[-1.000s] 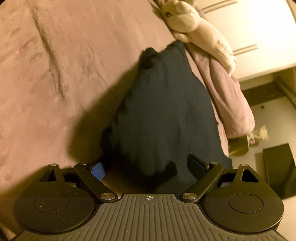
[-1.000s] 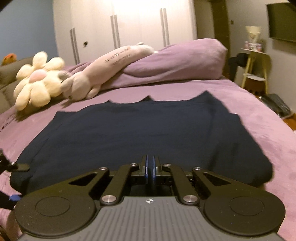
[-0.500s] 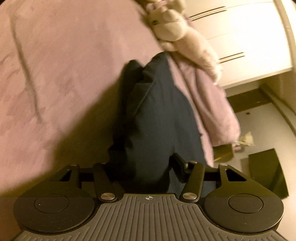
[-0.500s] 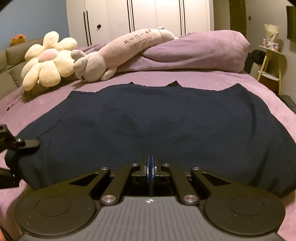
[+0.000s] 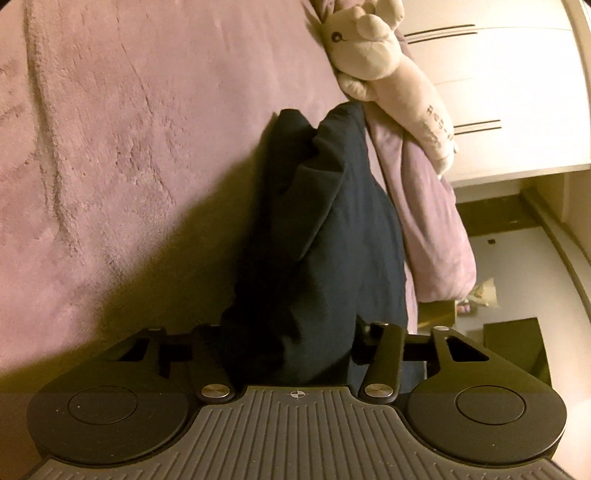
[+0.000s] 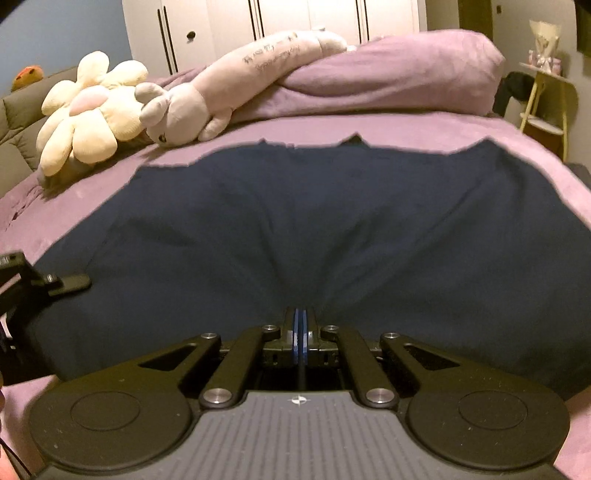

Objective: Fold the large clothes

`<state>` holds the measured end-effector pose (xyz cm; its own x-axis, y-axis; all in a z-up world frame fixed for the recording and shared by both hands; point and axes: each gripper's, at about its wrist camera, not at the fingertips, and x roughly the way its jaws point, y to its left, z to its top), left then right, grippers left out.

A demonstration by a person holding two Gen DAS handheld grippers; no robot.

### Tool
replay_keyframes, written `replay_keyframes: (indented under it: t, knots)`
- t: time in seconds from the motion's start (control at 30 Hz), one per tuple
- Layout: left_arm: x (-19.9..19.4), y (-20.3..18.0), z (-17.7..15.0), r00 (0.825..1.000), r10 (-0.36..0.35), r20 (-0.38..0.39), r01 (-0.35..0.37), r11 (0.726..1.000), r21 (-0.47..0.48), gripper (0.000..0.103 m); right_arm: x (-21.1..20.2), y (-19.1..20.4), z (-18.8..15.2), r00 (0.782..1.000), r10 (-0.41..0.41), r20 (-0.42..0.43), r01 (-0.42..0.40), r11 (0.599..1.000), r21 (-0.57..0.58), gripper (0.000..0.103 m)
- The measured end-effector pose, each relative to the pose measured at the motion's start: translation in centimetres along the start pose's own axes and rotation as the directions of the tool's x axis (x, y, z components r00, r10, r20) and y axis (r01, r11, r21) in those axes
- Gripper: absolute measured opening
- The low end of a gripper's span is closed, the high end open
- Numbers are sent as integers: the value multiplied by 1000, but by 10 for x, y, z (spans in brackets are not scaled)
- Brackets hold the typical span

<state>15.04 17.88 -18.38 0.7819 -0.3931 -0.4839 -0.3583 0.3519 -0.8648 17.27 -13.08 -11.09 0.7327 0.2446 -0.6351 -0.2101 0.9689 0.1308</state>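
Observation:
A large dark navy garment lies spread on the purple bed. My right gripper is shut on its near edge, and the cloth puckers toward the blue pads. In the left wrist view the garment bunches between the fingers of my left gripper, which stand wide apart around the cloth. The left fingertip is hidden by the fabric. The left gripper also shows at the left edge of the right wrist view.
A long pink plush and a cream flower plush lie at the head of the bed beside a rolled purple duvet. White wardrobes stand behind. A yellow side table stands right of the bed.
The left gripper's fingers have spread wider around the bunched garment edge. The right gripper stays shut on the cloth, which now puckers more at its pads.

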Motion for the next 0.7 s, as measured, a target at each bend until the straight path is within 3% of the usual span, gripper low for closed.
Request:
replay_keyframes:
  t: [0.07, 0.17, 0.4, 0.57, 0.7]
  knots:
    - [-4, -2, 0, 1000, -1, 6, 1, 1000, 8, 49, -5, 5, -6, 999, -13, 43, 14, 999, -34, 2]
    - [-6, -8, -1, 1000, 18, 12, -18, 999, 33, 47, 7, 5, -20, 1000, -11, -4, 11, 998, -60, 2]
    - [-9, -44, -5, 999, 30, 26, -34, 988, 150, 43, 16, 7, -30, 1000, 1, 28, 3, 988, -156, 2]
    - [-15, -74, -8, 999, 22, 43, -32, 969, 247, 42, -6, -21, -13, 995, 80, 52, -80, 997, 9, 2]
    - [-16, -79, -9, 999, 29, 42, -39, 963, 268, 42, -28, -53, -4, 993, 6, 121, -19, 994, 107, 4]
